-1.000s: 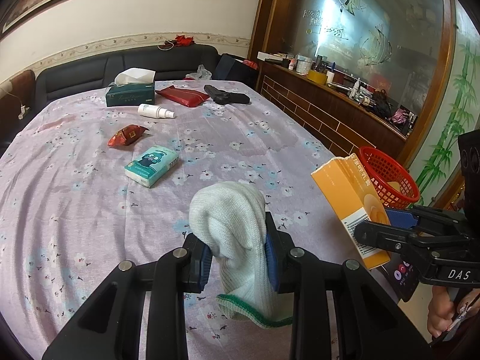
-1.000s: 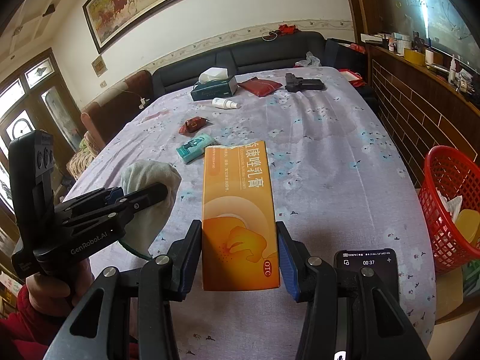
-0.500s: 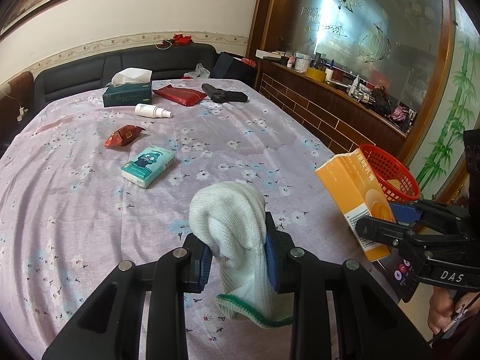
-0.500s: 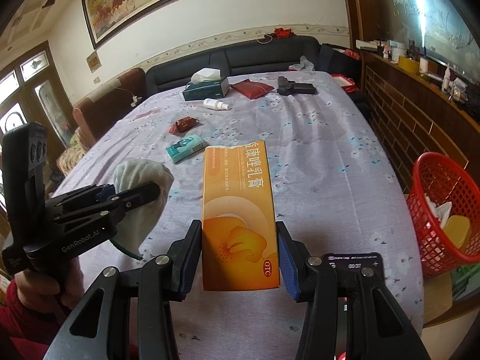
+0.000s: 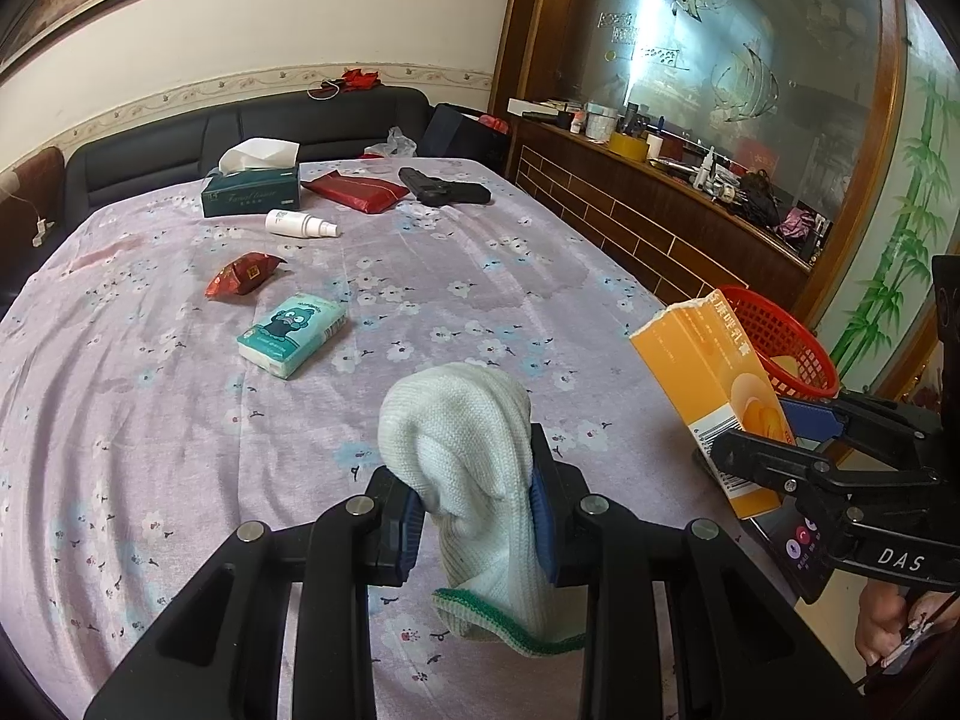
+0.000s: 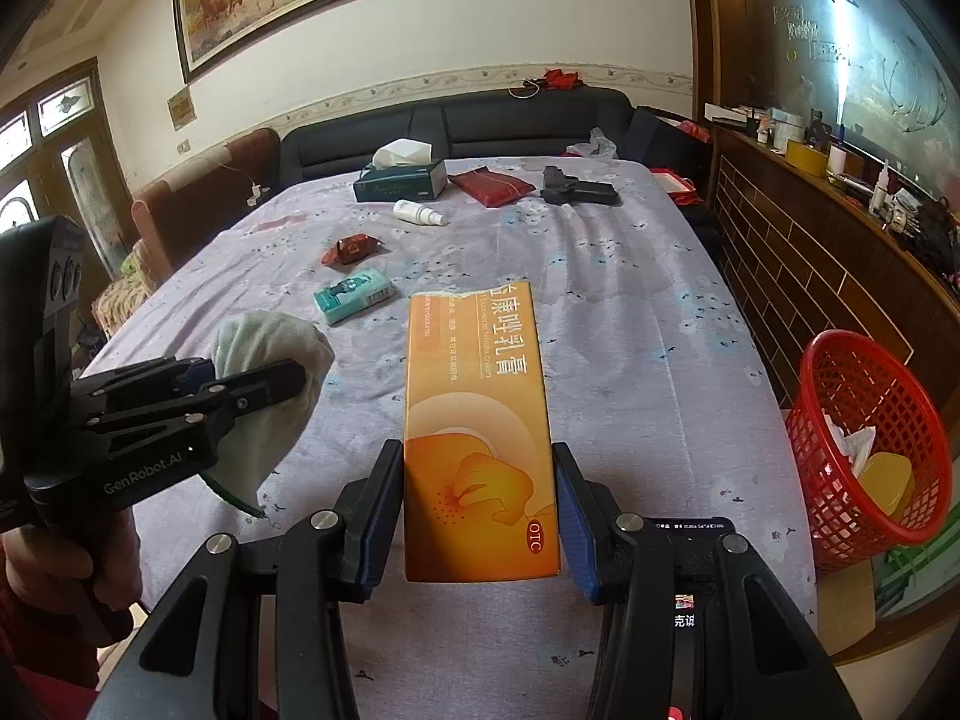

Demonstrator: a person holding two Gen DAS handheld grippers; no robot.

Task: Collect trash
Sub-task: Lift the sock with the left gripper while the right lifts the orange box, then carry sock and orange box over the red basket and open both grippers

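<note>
Above floral tablecloth (image 6: 660, 324), right fingers (image 6: 570, 516) grip "OTC" box (image 6: 480, 438); left fingers (image 5: 540, 498) grip cloth (image 5: 468, 456).

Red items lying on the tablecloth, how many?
2. A small red snack wrapper sits mid-table, up from the teal tissue pack. A flat red pouch lies at the far end, between the green tissue box and the black gun-shaped object. None seem hidden.

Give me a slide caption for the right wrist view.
Right gripper clamps an orange box above the table; red basket waits at right.
</note>
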